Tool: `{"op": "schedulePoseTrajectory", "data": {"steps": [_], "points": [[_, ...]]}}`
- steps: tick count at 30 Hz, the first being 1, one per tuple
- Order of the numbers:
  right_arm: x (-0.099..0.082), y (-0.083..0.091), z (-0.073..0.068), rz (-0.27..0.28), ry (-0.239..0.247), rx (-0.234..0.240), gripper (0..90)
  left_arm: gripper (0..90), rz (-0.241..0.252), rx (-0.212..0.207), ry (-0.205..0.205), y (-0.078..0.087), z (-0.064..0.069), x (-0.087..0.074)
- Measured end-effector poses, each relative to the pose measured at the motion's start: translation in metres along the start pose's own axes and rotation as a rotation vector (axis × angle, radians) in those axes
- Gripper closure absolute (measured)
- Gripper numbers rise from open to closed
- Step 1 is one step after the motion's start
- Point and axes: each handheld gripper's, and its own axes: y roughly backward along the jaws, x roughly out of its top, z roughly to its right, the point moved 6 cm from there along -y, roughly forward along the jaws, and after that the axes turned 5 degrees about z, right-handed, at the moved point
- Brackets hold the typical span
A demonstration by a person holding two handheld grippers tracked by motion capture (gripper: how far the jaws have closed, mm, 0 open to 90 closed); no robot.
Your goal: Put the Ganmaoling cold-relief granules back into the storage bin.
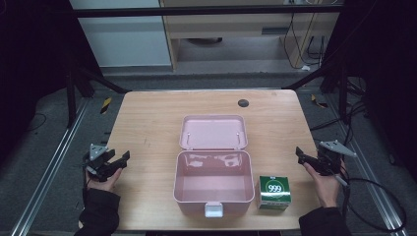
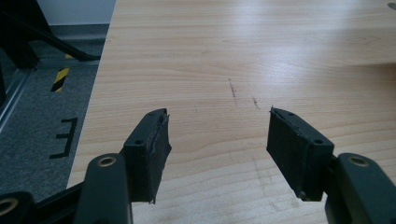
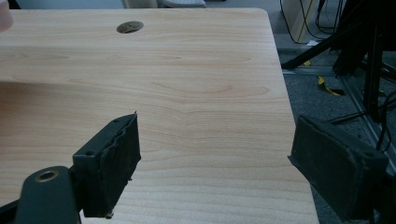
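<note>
A pink plastic box (image 1: 192,202) stands open at the middle of the wooden table (image 1: 147,123). Its lid (image 1: 213,132) lies flat behind it, the inside looks empty, and a white latch (image 1: 213,210) sits at the front. A small green carton marked 999 (image 1: 275,192) stands just right of the box. My left gripper (image 1: 123,160) (image 2: 217,135) is held at the table's left edge, jaws apart over bare wood. At the right edge my right gripper (image 1: 300,155) (image 3: 215,144) is open too, with nothing between its pads.
A dark round cable hole (image 1: 243,103) (image 3: 130,26) lies in the tabletop at the back right. Black frame struts (image 1: 98,78) and cables (image 1: 373,196) run beside the table on the grey floor. A cabinet (image 1: 236,29) stands behind.
</note>
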Motion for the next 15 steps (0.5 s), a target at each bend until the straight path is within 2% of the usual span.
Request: {"op": "schedulePoseTrajectory", "data": {"steps": [6, 7, 12, 13, 15], "points": [[0.009, 0.011, -0.001, 0.007, 0.04, 0.024, 15.2, 36.5, -0.011, -0.018, 0.0, -0.001, 0.003, -0.001], [0.011, 0.012, -0.001, 0.011, 0.047, 0.031, 15.2, 36.3, -0.027, -0.026, 0.004, -0.001, 0.004, -0.002], [0.02, 0.018, -0.006, -0.002, 0.076, 0.072, 14.3, 31.8, -0.056, -0.032, -0.002, -0.003, 0.006, -0.005], [0.025, 0.02, -0.01, -0.007, 0.093, 0.105, 14.2, 31.0, -0.07, -0.046, -0.004, -0.004, 0.008, -0.006], [0.026, 0.021, -0.012, -0.008, 0.093, 0.116, 14.2, 30.9, -0.079, -0.049, -0.007, -0.005, 0.009, -0.007]]}}
